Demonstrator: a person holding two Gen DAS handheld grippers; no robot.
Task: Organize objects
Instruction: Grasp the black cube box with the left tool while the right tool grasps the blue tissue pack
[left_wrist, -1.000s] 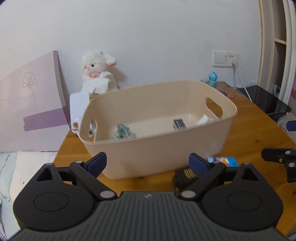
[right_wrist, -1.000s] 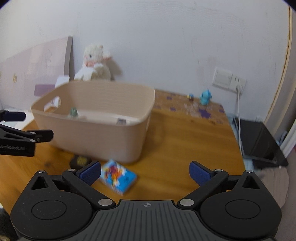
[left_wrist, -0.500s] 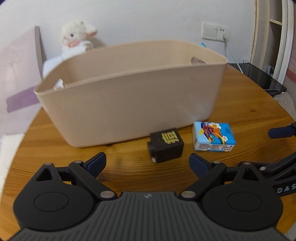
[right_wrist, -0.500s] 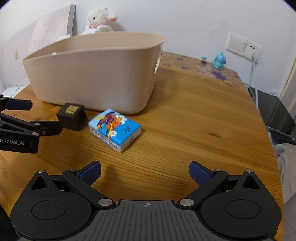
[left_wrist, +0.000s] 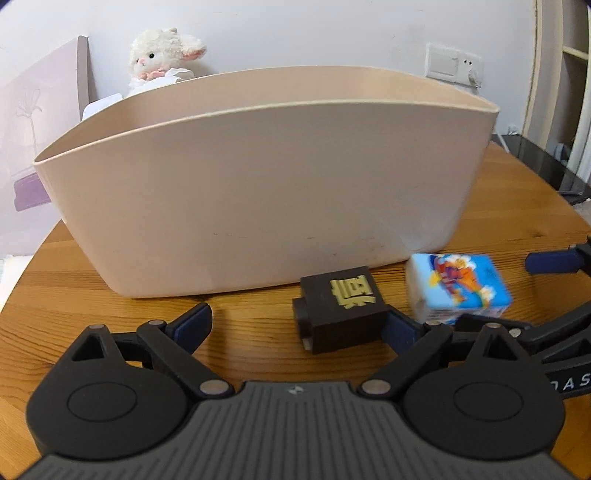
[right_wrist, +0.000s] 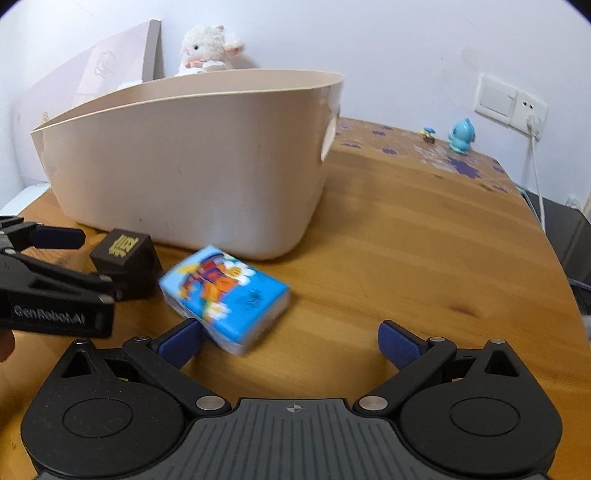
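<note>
Box (left_wrist: 341, 308) lies between spread left jaws, touching one.

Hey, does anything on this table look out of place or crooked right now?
Two things sit loose outside the beige basket: a dark cube with a gold character and a blue tissue pack, which lies skewed to the basket wall. Nothing looks spilled or damaged.

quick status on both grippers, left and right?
Left gripper: open, empty, its right finger beside the dark brown cube box.
Right gripper: open, empty, near the blue tissue pack.
</note>
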